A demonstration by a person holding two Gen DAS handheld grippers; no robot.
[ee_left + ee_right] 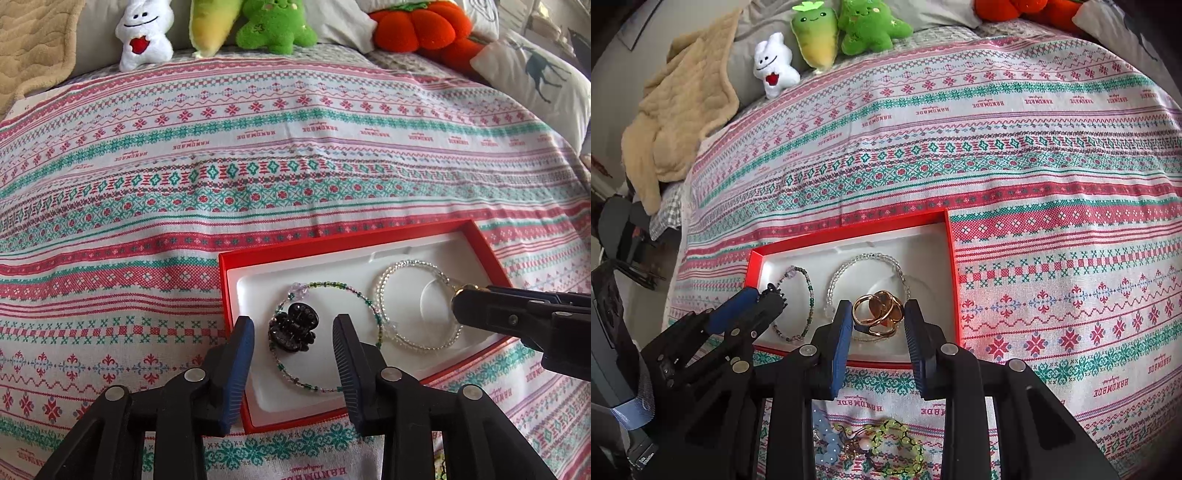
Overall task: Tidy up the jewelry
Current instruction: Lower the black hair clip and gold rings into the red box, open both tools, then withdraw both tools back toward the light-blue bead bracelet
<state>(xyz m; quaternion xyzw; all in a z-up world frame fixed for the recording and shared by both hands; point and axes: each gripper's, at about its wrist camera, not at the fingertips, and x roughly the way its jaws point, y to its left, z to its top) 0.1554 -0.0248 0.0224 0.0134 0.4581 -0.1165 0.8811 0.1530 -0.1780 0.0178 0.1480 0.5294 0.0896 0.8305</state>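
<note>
**Left wrist and right wrist views: two pieces at the box**

Left wrist view: blue-padded fingers (243,354) of left gripper (293,321) apart, clear of small black plastic claw hair clip (291,330) lying between them. Clip at rest on white moulded insert (332,273) of shallow red cardboard box (332,236), inside loop of green-and-clear beaded bracelet (325,284). Left-hand finger outside box wall, the other over the insert.

Right wrist view: right gripper (878,306) clamped on gold ornament of interlocked metal rings (877,317), held just above the insert, over clear glass-bead bracelet (864,258). More beaded bracelets (886,443) loose on patterned red, green and white woven cloth (1052,166), near side of box.

Likely faults, as judgement: slip or twist of the ornament, from a pinch on smooth curved metal; landing tangled in the clear beads if released here; snagging of the green strand, or a nudge to the box wall, on lifting the left fingers out.
</note>
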